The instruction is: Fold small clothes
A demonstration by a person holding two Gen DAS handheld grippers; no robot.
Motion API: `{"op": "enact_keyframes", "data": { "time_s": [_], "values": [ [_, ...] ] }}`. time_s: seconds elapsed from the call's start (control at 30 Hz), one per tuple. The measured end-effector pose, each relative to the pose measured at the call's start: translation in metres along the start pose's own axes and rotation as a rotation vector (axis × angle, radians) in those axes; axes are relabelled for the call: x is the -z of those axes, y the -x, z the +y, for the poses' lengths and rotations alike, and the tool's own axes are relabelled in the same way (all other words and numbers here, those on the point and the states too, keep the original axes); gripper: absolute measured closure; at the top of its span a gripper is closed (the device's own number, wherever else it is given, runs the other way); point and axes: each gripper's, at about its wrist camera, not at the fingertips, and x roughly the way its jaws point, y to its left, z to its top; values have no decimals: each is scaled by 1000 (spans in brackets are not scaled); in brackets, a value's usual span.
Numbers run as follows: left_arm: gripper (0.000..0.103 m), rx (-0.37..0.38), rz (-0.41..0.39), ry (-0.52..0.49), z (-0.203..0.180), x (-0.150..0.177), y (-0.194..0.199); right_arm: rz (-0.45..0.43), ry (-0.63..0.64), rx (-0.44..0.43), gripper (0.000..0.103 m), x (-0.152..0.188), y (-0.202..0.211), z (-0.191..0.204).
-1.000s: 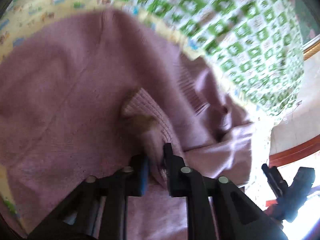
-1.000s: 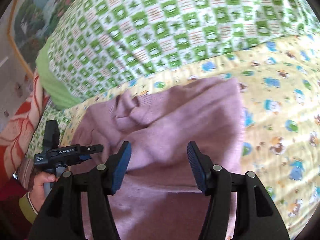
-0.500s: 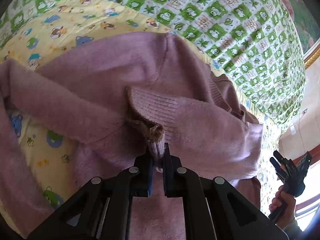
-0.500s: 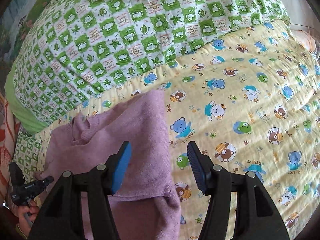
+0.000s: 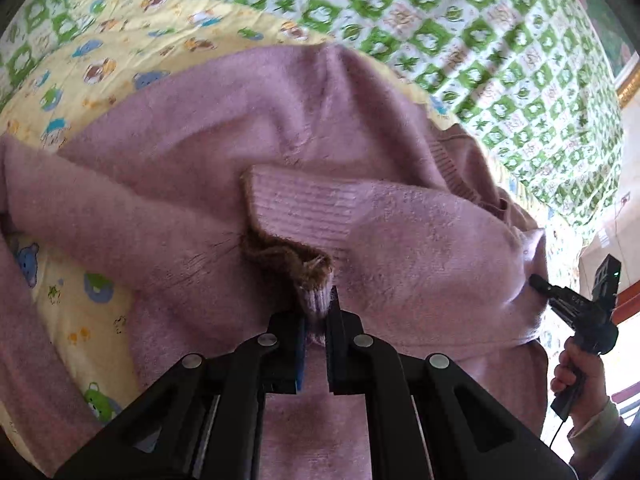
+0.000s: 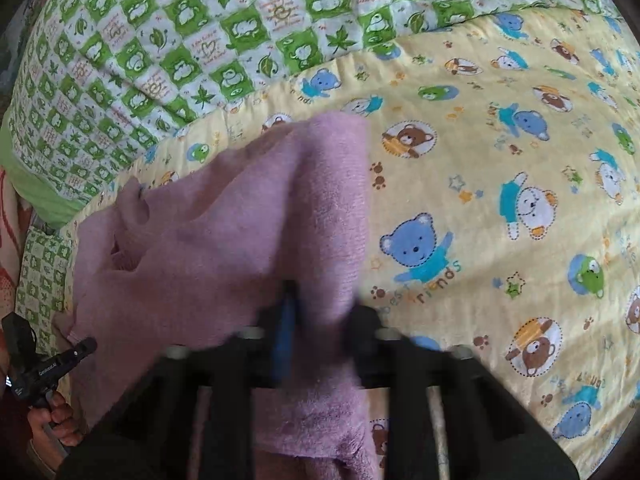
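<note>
- Spreading across most of both wrist views, the mauve sweater [image 5: 192, 184] lies on the yellow bear-print quilt [image 6: 500, 184], which rests against the green-and-white checked quilt [image 6: 208, 44] at 12 o'clock; in the left wrist view the garment fills the centre from 9 to 3 o'clock.
- Compared with half a second ago, the sweater's side edge [image 6: 328, 216] now rises as a fold into the right gripper [image 6: 320, 332] at 6 o'clock of the right wrist view, where before it lay flat between wide-open jaws.
- Right gripper: its jaws have just been closing, and knit cloth sits between them; the frame is blurred, but the pads appear to press on the fabric, so the edge reads as gripped.
- Left gripper [image 5: 316, 316]: jaws nearly together, pinching the ribbed cuff [image 5: 304, 216] of the sleeve, which is drawn across the sweater's body toward 6 o'clock; this hold is unchanged from the earlier frames.
- Meaning for the task (judgement): with sleeve and side edge both held, the fold of one side over the body can begin; it is not yet made.
- Containers: none is visible in either view, so nothing is held in one.
- Smallest detail: each view shows the other handheld gripper at its margin, the right one [image 5: 576, 312] at 3 o'clock, the left one [image 6: 36, 372] at 8 o'clock.
</note>
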Motion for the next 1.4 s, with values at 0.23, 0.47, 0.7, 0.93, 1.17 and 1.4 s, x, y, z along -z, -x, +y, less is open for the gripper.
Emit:
{"op": "enact_keyframes", "data": {
  "time_s": [0.23,0.47,0.7,0.93,1.17,1.4],
  "values": [
    [97,31,-17,-88,-37,-11,-2,-106,10,68,92,-17,51,-11],
    [97,-50,14,-57,-3,-5,-12,-26,-16,90,87,-11,20,-14],
    [82,-41,42,-37,3,4,1,-63,11,124,58,2,35,7],
    [39,-33,-13,48,21,20,64,-123,38,77,49,18,68,32],
    [26,-117,-42,232,93,57,129,-118,51,15,47,57,91,63],
    [26,-87,29,417,157,91,138,-56,52,-8,47,94,86,85]
  ]
}}
